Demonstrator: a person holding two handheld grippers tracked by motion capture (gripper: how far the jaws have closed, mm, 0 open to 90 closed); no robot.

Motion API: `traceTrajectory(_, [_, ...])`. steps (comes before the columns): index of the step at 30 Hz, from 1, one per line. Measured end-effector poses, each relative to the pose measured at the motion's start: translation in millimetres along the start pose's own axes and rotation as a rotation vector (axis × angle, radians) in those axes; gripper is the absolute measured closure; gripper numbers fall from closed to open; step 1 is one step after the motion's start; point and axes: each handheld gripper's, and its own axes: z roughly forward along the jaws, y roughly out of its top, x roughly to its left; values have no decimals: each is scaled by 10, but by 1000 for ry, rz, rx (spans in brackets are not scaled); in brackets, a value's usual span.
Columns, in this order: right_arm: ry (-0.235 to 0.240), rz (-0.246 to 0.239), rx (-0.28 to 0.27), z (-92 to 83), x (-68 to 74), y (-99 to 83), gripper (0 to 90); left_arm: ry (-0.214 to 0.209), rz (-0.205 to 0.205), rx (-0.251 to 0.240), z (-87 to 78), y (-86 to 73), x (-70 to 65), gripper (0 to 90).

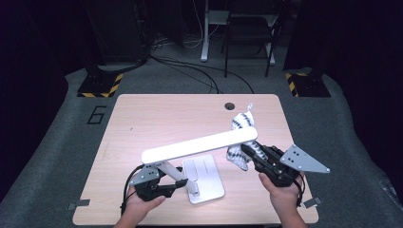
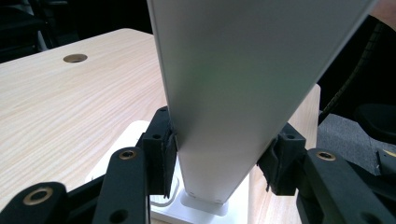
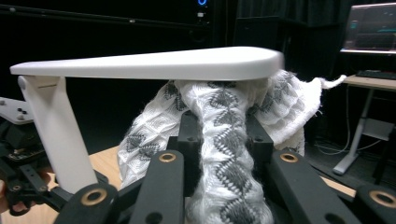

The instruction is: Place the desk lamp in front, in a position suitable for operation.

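A white desk lamp stands on the table, its flat base (image 1: 205,184) near the front edge and its long head (image 1: 199,142) slanting up to the right. My left gripper (image 1: 178,184) is shut on the lamp's upright arm (image 2: 229,93), a pad pressed on each side. My right gripper (image 1: 249,151) is shut on a white cloth with a grey pattern (image 1: 242,122). The cloth (image 3: 224,121) bunches up between the jaws and touches the underside of the lamp head (image 3: 154,63) near its tip.
The wooden table (image 1: 157,118) has a round cable hole (image 1: 230,105) at its back edge. Behind it are floor cables, a chair and stands with yellow-black bases (image 1: 97,88). A monitor on another desk (image 3: 373,28) is in the right gripper view.
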Motion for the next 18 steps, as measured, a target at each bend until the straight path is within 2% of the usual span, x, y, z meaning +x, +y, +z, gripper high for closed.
traceTrajectory(6, [46,-4,9,139,128,-15,736,-4,0,1,6,2,-4,527])
traceTrajectory(18, [163,-8,11,525,525,-70,735,2,-3,-9,15,-4,-11,527])
